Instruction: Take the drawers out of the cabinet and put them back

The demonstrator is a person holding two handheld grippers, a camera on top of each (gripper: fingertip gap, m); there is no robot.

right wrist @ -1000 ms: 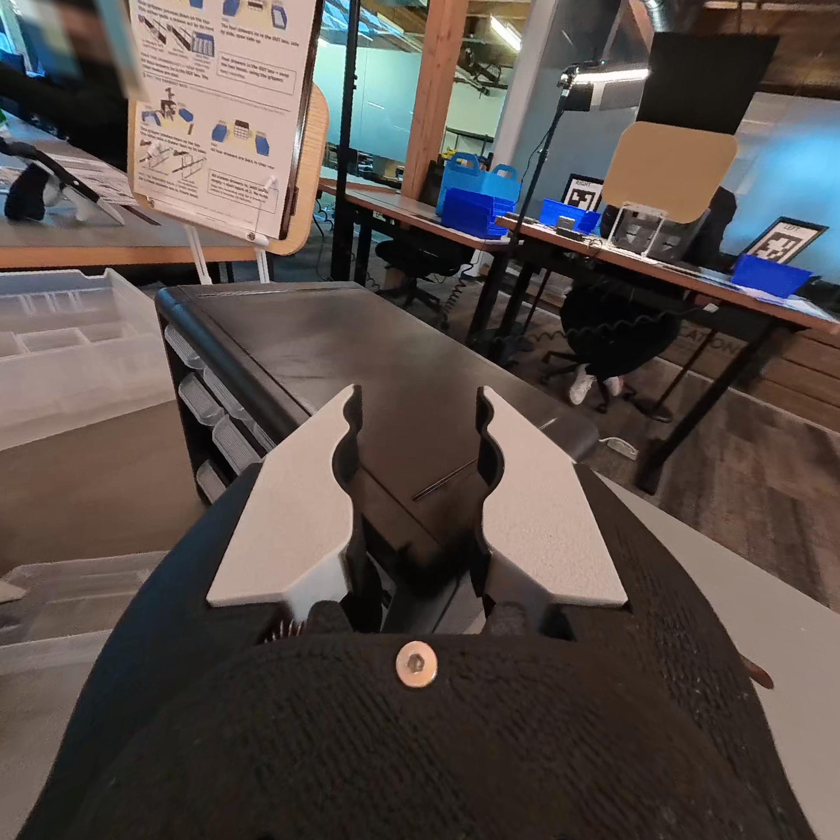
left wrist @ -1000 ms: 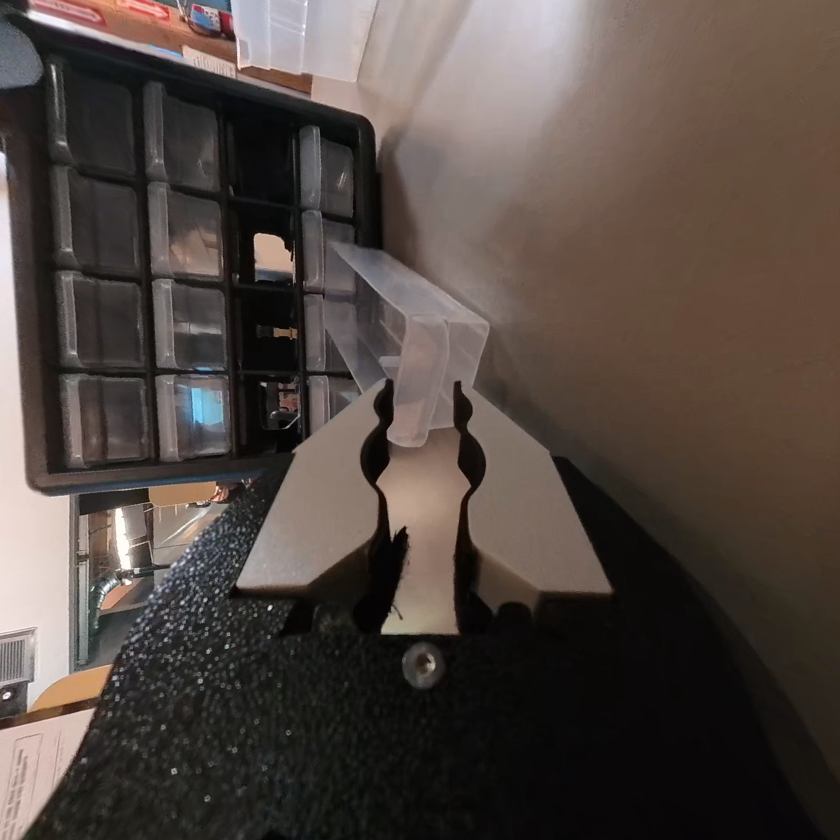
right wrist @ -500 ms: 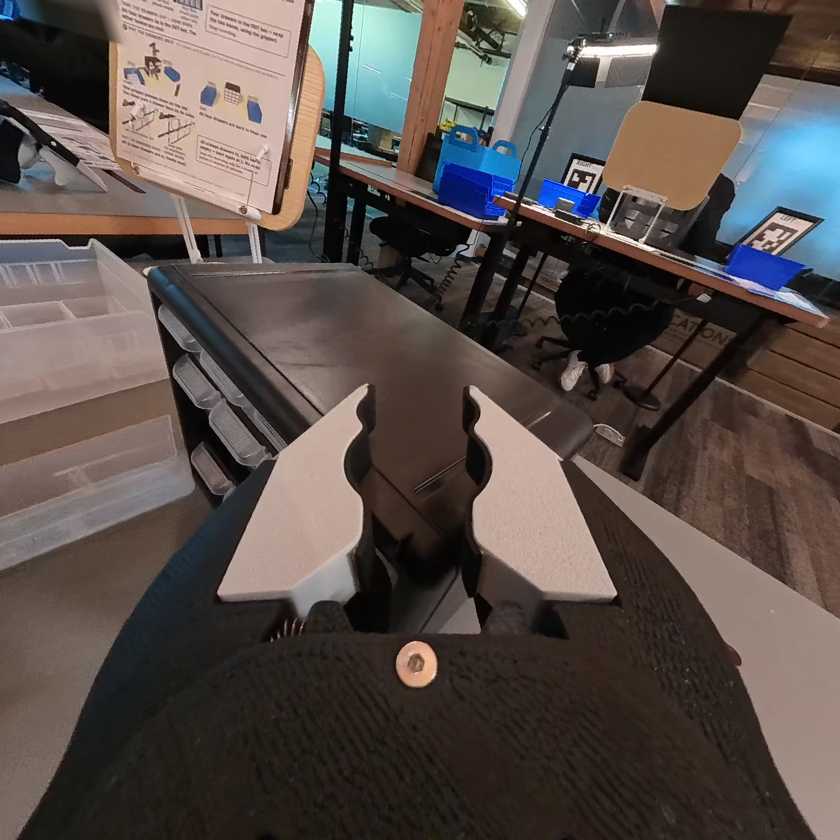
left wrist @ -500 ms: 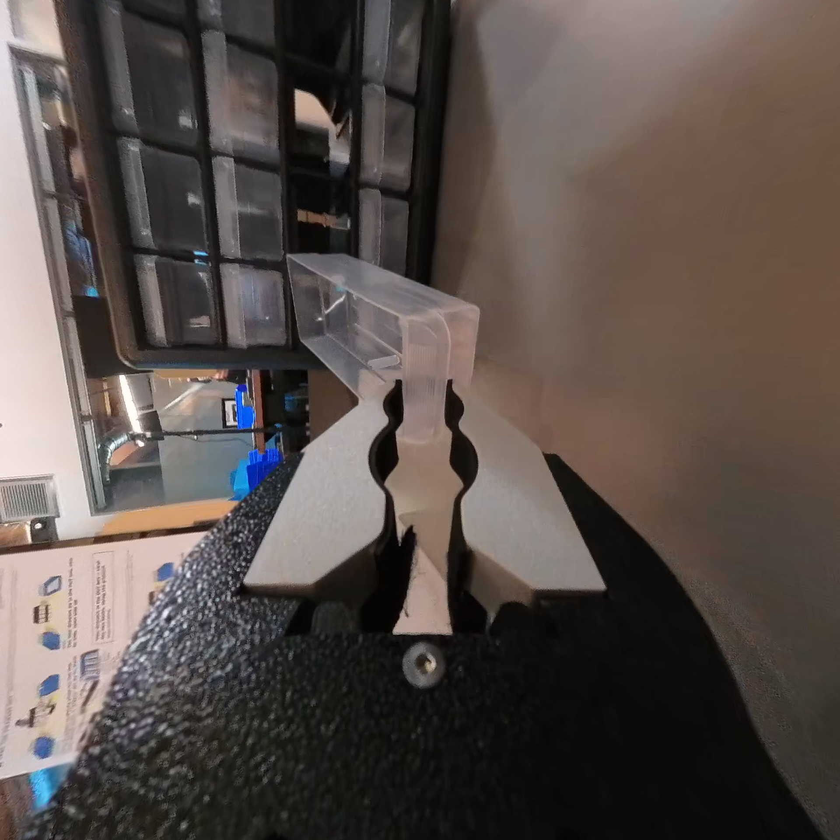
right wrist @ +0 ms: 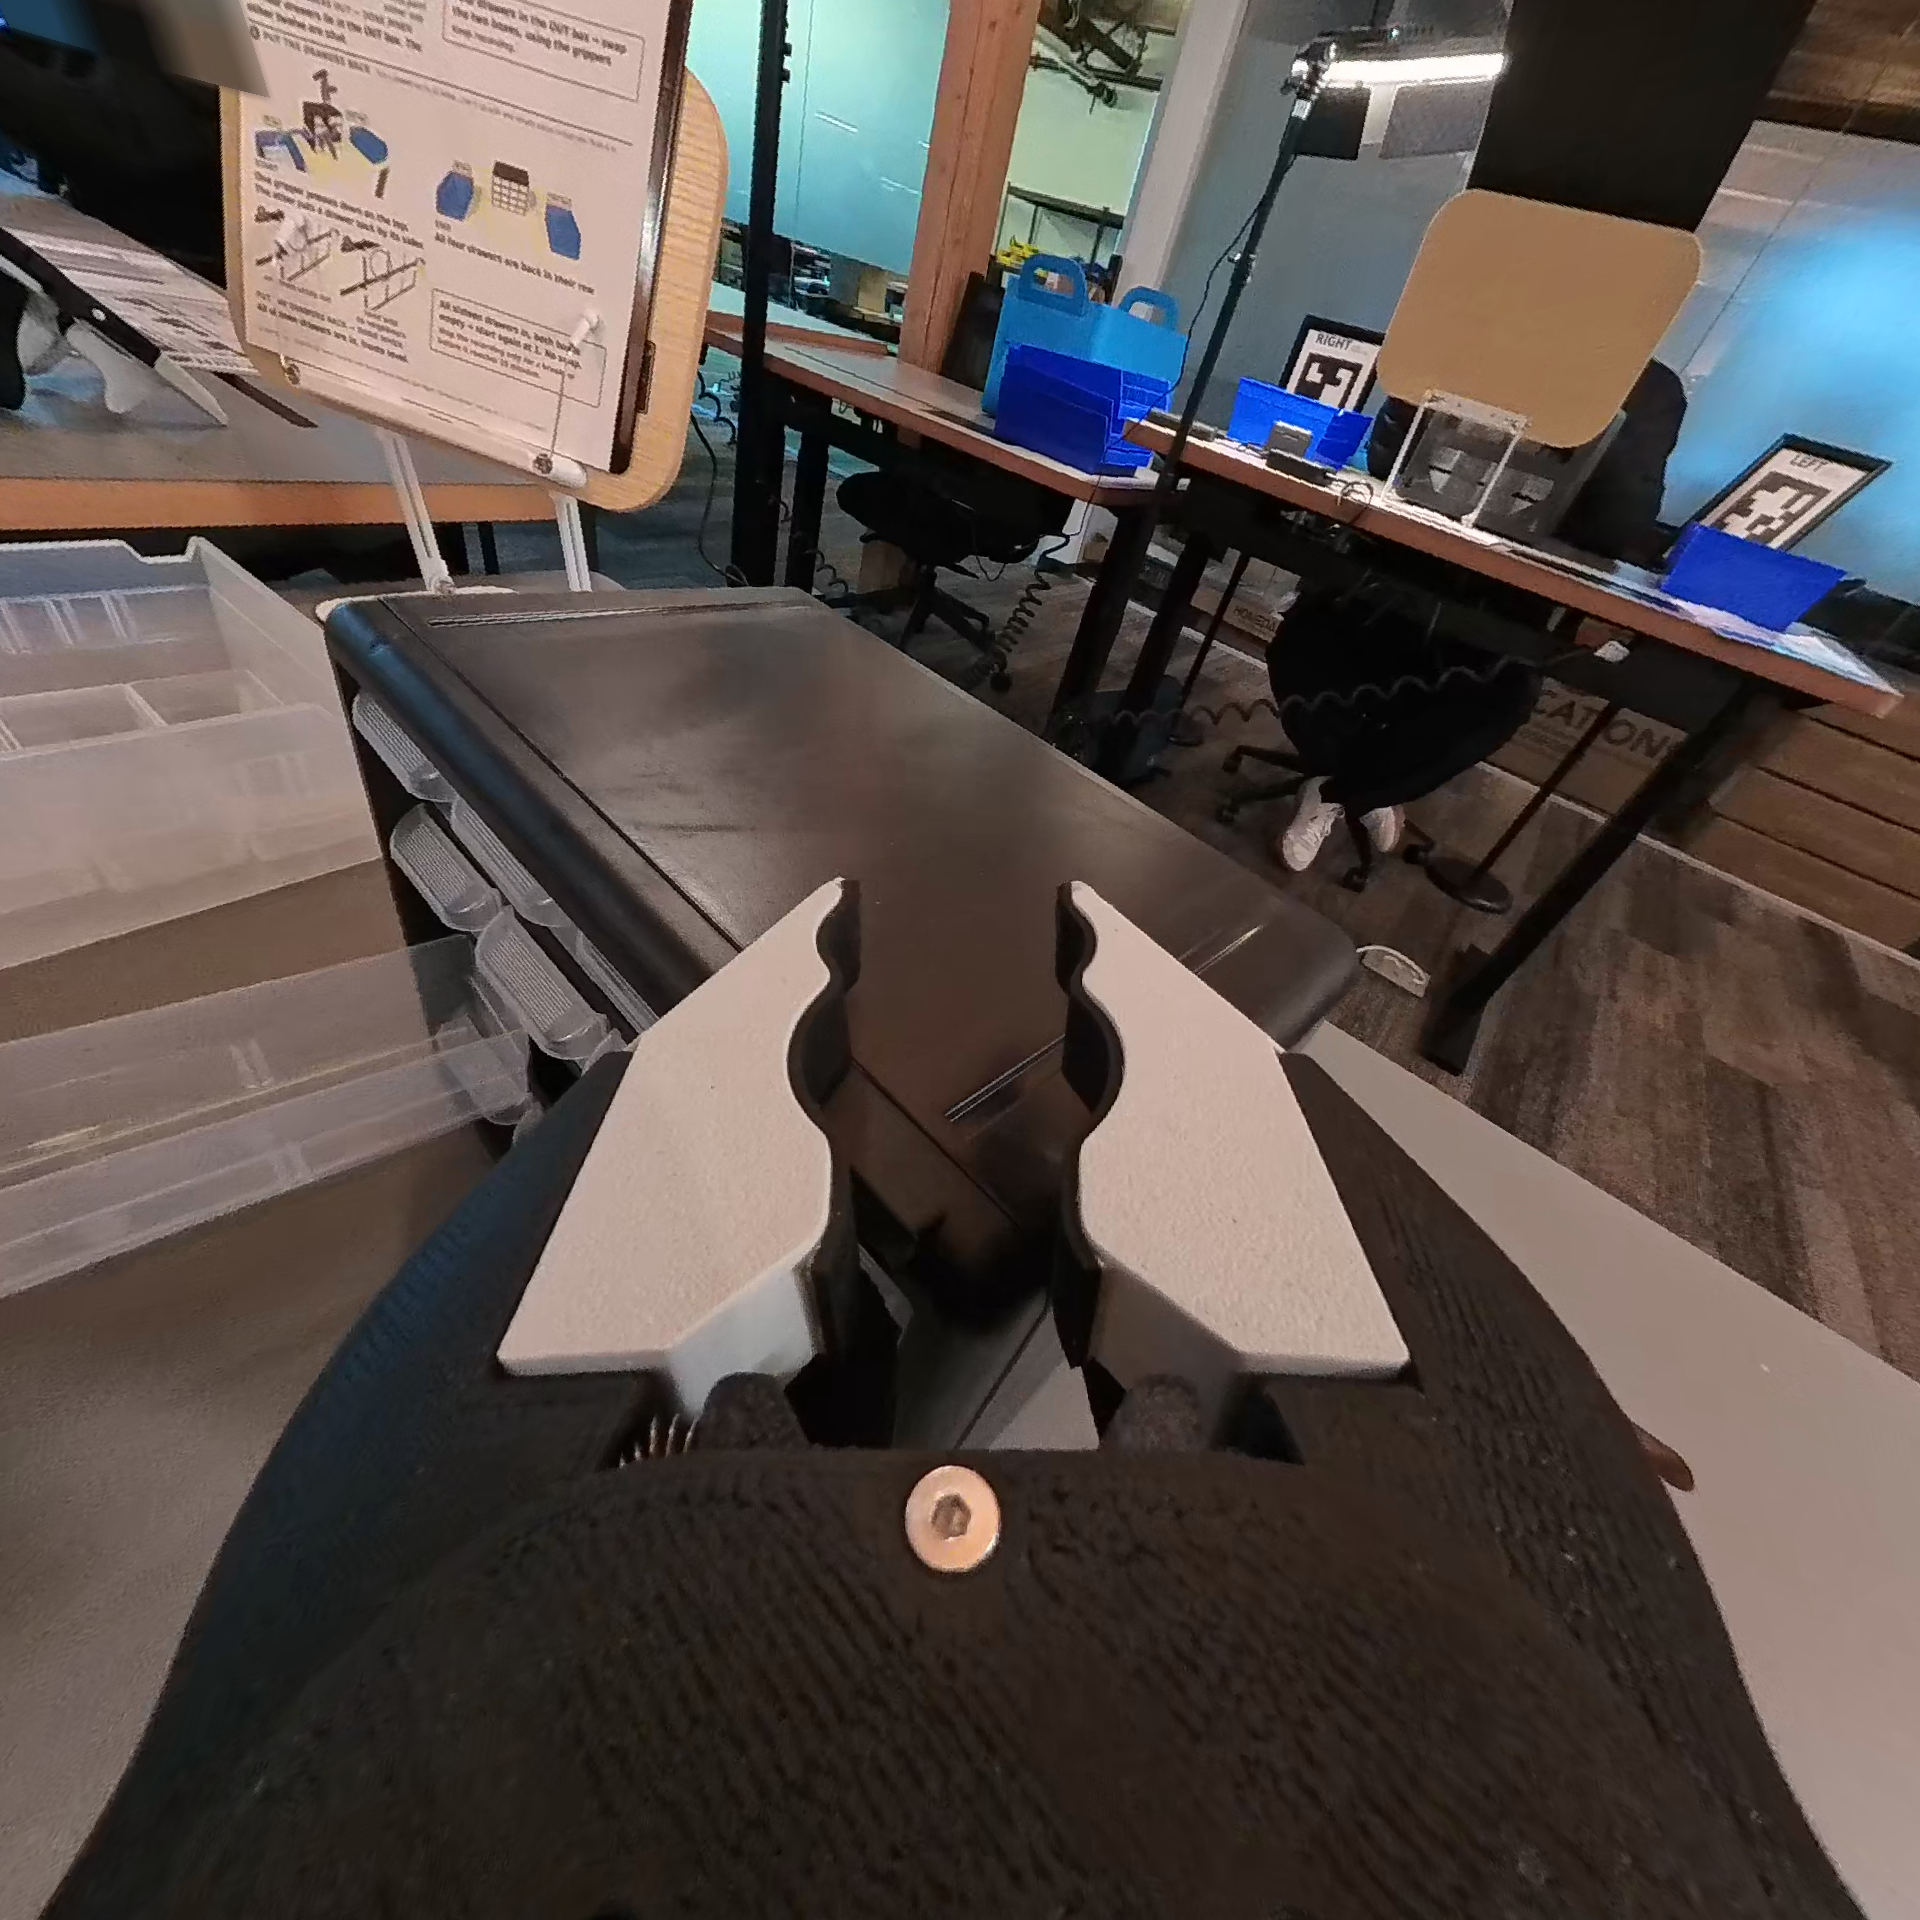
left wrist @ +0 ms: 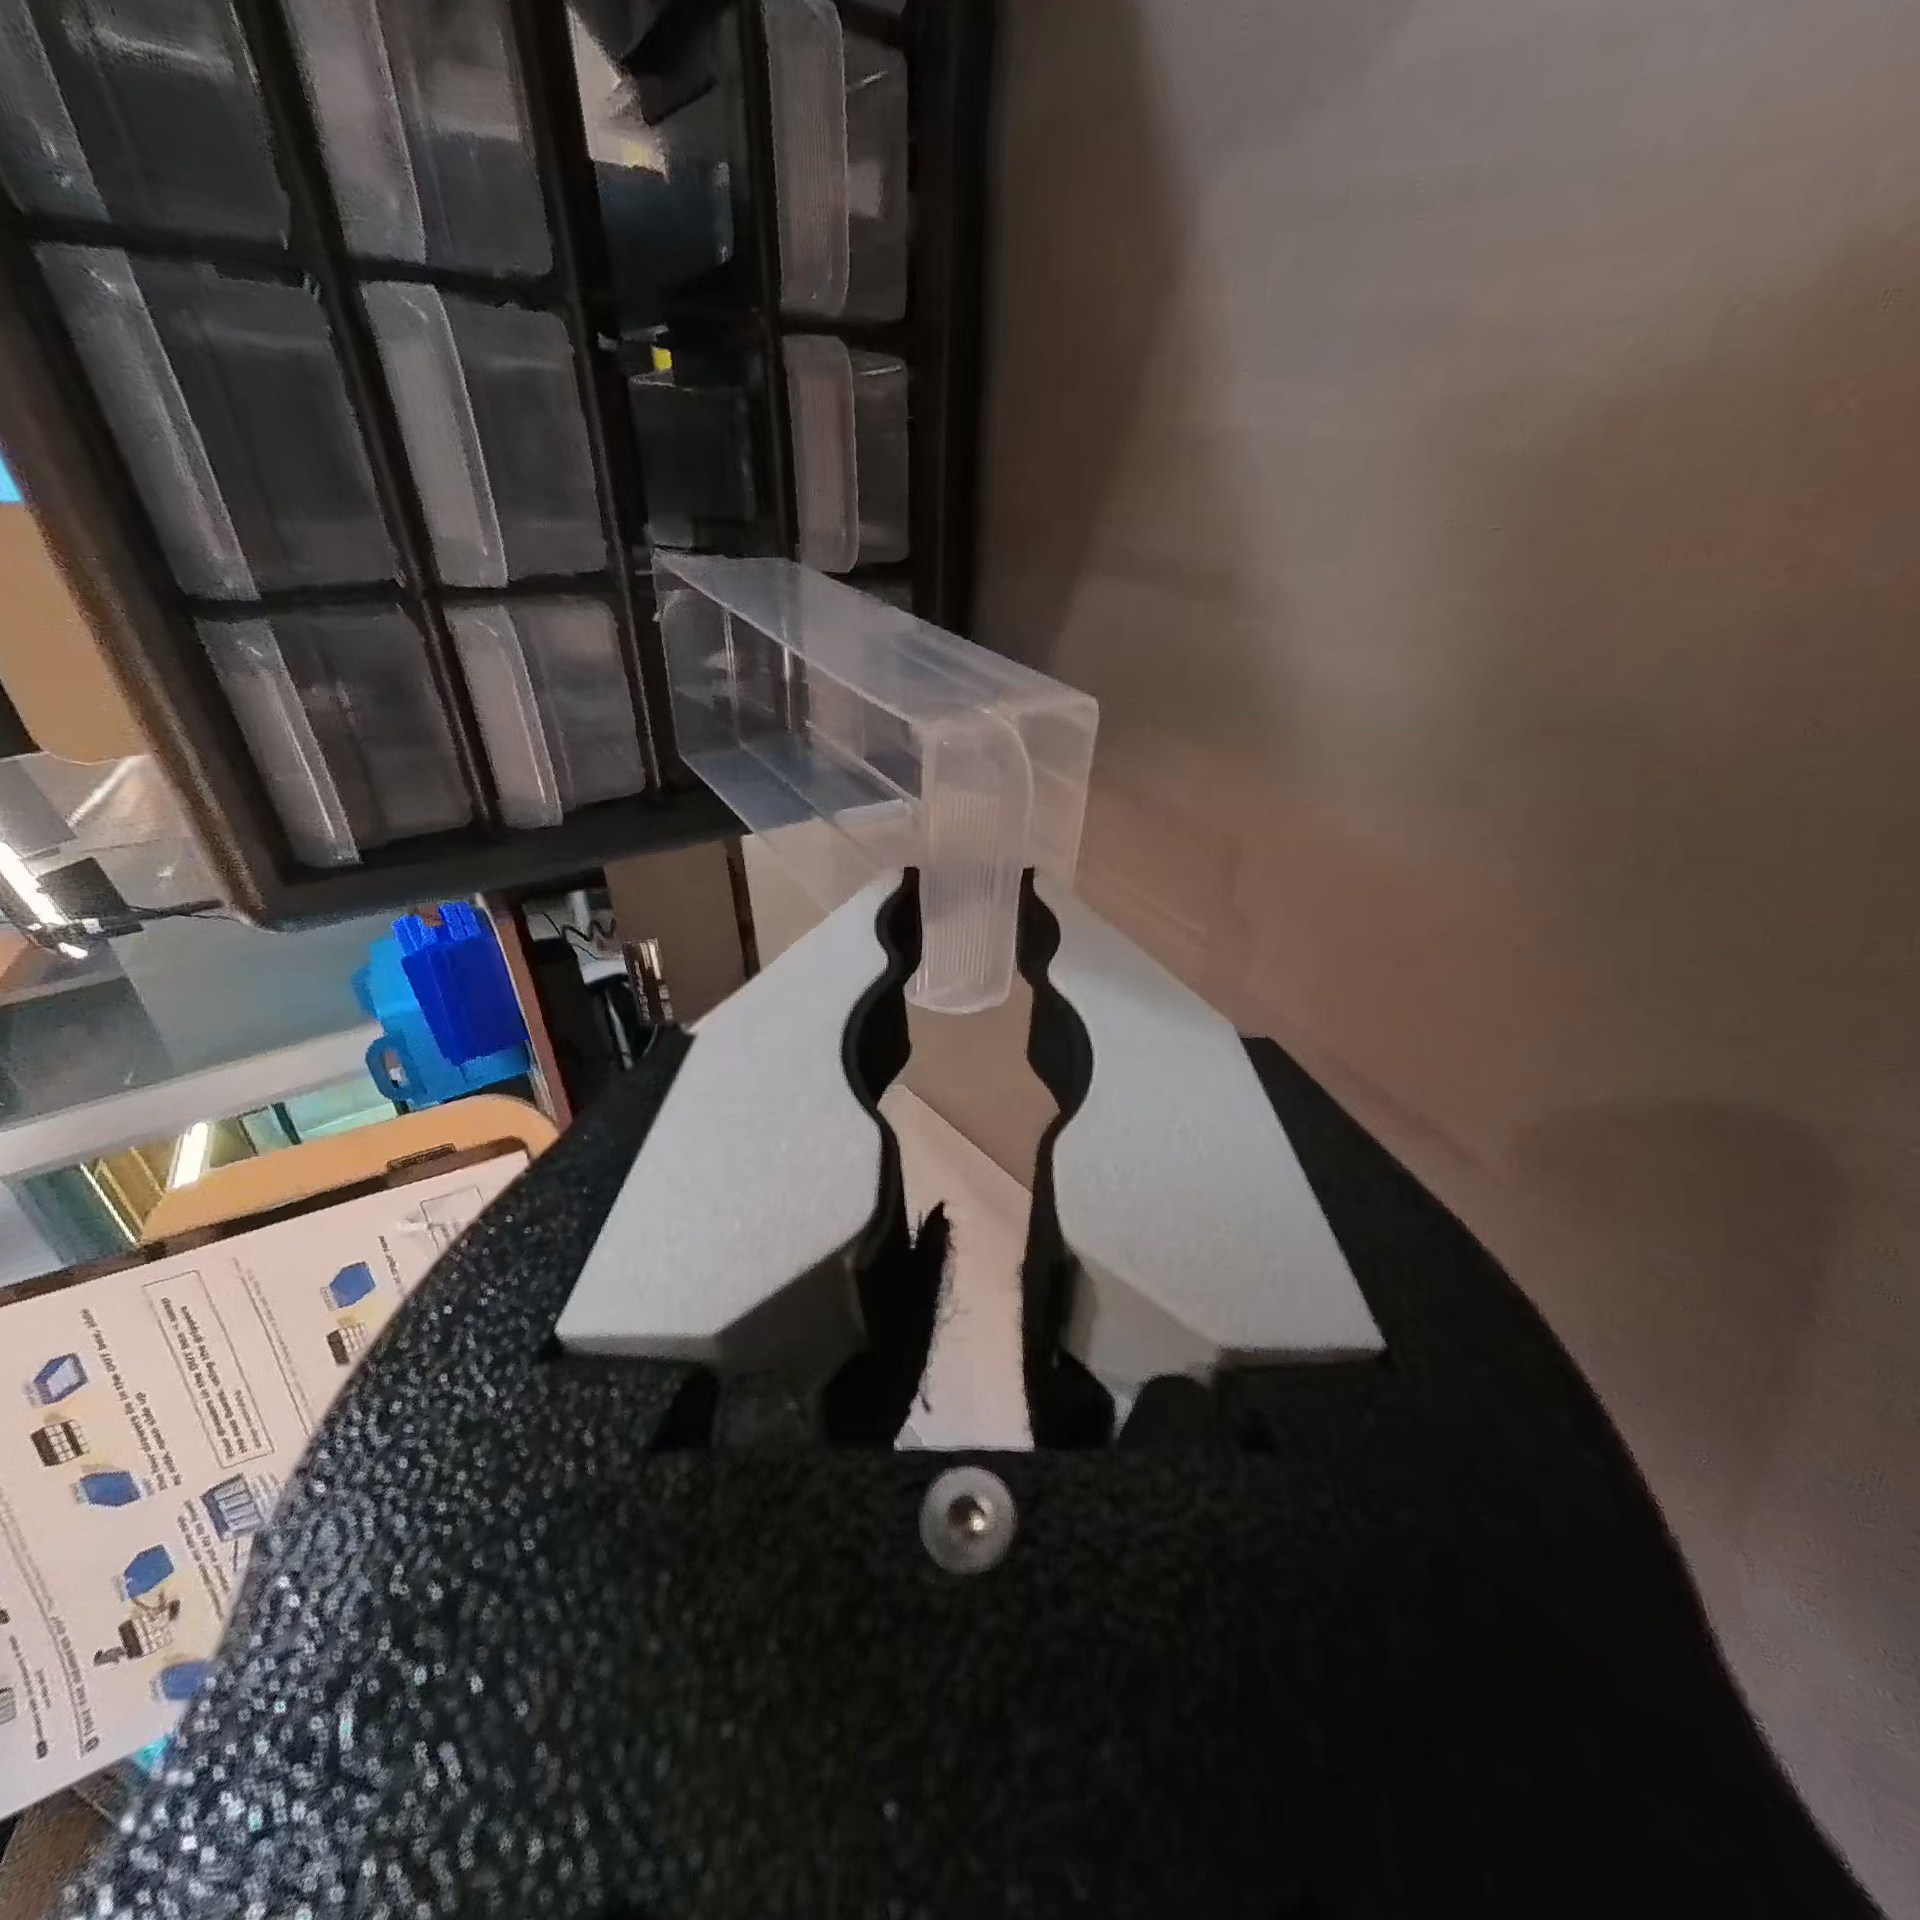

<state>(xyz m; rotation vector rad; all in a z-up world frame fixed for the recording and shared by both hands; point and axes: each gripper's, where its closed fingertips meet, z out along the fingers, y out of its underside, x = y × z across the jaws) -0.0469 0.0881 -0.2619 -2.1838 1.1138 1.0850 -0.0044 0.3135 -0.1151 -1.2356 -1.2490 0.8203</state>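
Left gripper (left wrist: 968, 914): fingers clamped on the ribbed tab of a clear drawer (left wrist: 831, 707).
Drawer: out of the cabinet (left wrist: 312, 862), just off its 5 o'clock corner.
Right gripper (right wrist: 958, 935): fingers narrowly parted, empty, over the cabinet top (right wrist: 831, 758).

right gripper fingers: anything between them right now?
Nothing held. The right gripper is open; in the right wrist view its gap shows only the black cabinet top behind it. The clear drawer is in the left gripper.
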